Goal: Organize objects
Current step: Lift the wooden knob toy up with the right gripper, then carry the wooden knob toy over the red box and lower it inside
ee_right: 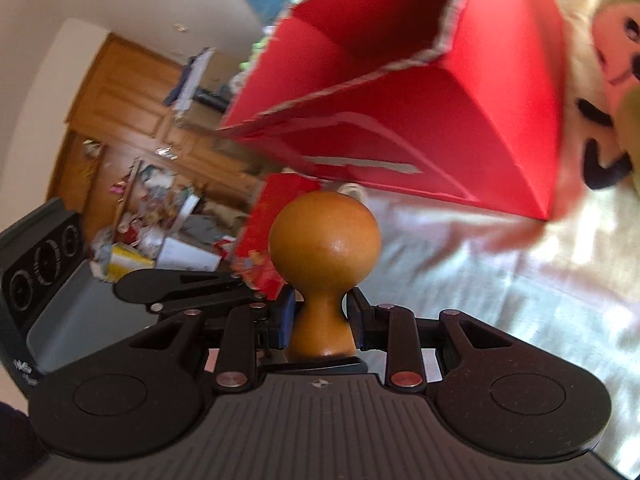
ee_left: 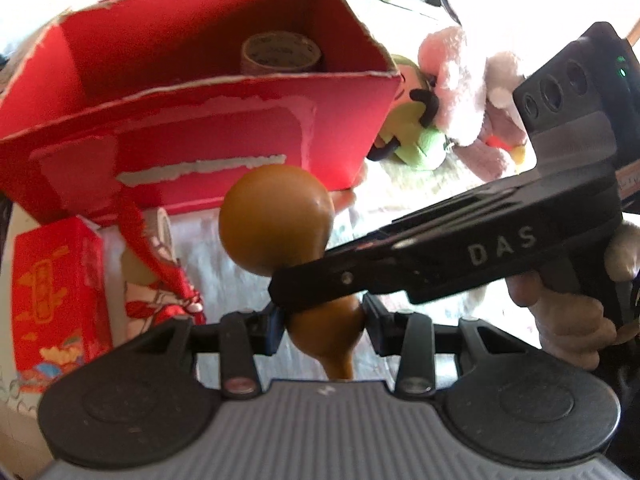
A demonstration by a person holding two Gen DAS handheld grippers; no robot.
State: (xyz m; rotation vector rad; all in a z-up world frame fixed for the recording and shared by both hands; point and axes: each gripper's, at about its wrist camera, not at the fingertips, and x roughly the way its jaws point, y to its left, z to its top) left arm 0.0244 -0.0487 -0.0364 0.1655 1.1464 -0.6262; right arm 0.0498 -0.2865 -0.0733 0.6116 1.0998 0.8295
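The surface is a pale cloth-covered bed [ee_right: 500, 280]; a wooden cabinet [ee_right: 132, 100] stands behind it. The red box [ee_left: 224, 132], open-topped with torn edges, is the landmark. In front of it, a smooth brown wooden gourd [ee_left: 276, 220] is held above the bed. Left tongs [ee_left: 324, 326] and right tongs [ee_right: 320, 320] both close on its narrow waist. A tape roll [ee_left: 280, 54] sits inside the box.

Both grippers meet on one wooden gourd [ee_left: 276, 220]: the left gripper [ee_left: 322, 326] has its fingers closed against the lower bulb, and the right gripper [ee_right: 320, 314] pinches the neck. The right gripper reaches in sideways (a bare hand [ee_left: 568, 316] grips its handle).
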